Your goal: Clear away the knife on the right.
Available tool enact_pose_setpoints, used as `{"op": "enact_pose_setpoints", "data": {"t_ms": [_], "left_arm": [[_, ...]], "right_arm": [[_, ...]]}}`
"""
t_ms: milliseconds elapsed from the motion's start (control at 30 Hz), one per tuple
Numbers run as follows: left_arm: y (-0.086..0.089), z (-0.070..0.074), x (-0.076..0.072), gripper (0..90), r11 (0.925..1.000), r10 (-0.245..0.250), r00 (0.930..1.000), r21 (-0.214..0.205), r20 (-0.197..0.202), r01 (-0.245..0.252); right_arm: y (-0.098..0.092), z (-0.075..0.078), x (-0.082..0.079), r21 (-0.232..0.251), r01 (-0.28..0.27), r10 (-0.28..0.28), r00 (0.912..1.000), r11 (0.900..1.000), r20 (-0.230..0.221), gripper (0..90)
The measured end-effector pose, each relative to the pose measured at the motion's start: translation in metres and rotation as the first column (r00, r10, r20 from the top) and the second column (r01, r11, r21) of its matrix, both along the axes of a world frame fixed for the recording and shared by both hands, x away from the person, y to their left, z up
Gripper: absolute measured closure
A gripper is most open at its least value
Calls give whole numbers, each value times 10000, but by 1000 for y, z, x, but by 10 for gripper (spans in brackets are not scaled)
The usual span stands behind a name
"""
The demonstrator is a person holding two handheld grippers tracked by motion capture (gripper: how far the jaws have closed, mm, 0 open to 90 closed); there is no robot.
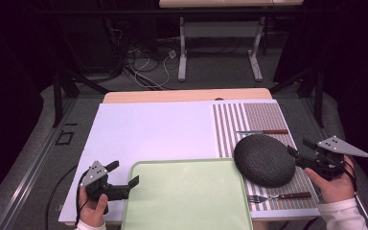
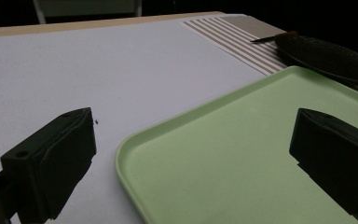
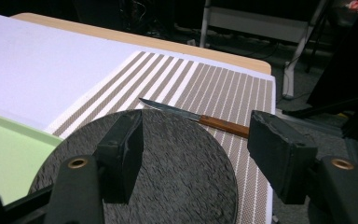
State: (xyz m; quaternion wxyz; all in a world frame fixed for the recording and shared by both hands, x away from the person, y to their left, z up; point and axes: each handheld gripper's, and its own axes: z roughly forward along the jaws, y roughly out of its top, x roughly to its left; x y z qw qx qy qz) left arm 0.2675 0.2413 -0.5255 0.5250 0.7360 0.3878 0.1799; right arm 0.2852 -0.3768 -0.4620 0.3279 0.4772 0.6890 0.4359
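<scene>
The dark round plate (image 1: 264, 159) lay on the striped placemat (image 1: 251, 120) at the right side of the surface (image 1: 148, 127). It was charcoal black, a low disc with a fine, rough grain across its whole top that read as short grey flecks in the right gripper view (image 3: 177, 158). Its edge was smooth and rounded, and in the left gripper view (image 2: 328, 56) it showed as a thin, shallow, dark profile. Its left edge lay just beside the right rim of the pale green tray (image 1: 187, 196), and whether the two touched could not be told.

A knife (image 1: 263, 132) with a reddish wooden handle lay on the placemat just beyond the plate, its blade pointing left. A fork (image 1: 280, 196) with a like handle lay on the placemat on the near side of the plate.

The right gripper (image 1: 298, 147) hovered at the plate's right edge, its jaws apart with nothing pressed between them; in its own view one jaw stood over the plate's top and the other outside its rim.

The left gripper (image 1: 123, 174) was held at the tray's left rim, jaws wide apart and gripping nothing, one over the white surface and the other over the tray.
</scene>
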Motion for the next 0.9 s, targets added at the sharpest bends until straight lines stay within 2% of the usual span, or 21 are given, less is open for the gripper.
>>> {"op": "enact_pose_setpoints", "data": {"t_ms": [33,267,400,600,767,833,900], "left_arm": [[0,0,0,5,10000,-10,10000,-5,-7,10],[0,0,0,6,10000,-14,10000,2,12,14],[0,0,-1,5,10000,2,10000,-52,-15,-2],[0,0,-1,6,10000,-67,10000,64,22,67],[0,0,-1,5,9999,-126,9999,73,74,125],[0,0,-1,5,9999,-116,9999,90,63,115],[0,0,-1,5,9999,-114,9999,128,53,114]], "right_arm": [[0,3,4,47,-15,16,9999,10000,-166,380],[-2,8,18,170,-95,98,9998,9998,-182,420],[-2,14,28,-13,-168,168,9994,9999,-298,427],[1,21,39,-337,-382,378,9992,9987,-121,425],[1,24,50,-567,-401,416,9988,9976,248,408],[0,25,57,-556,-381,385,9992,9977,65,407],[0,25,59,-587,-385,390,9992,9975,66,400]]}}
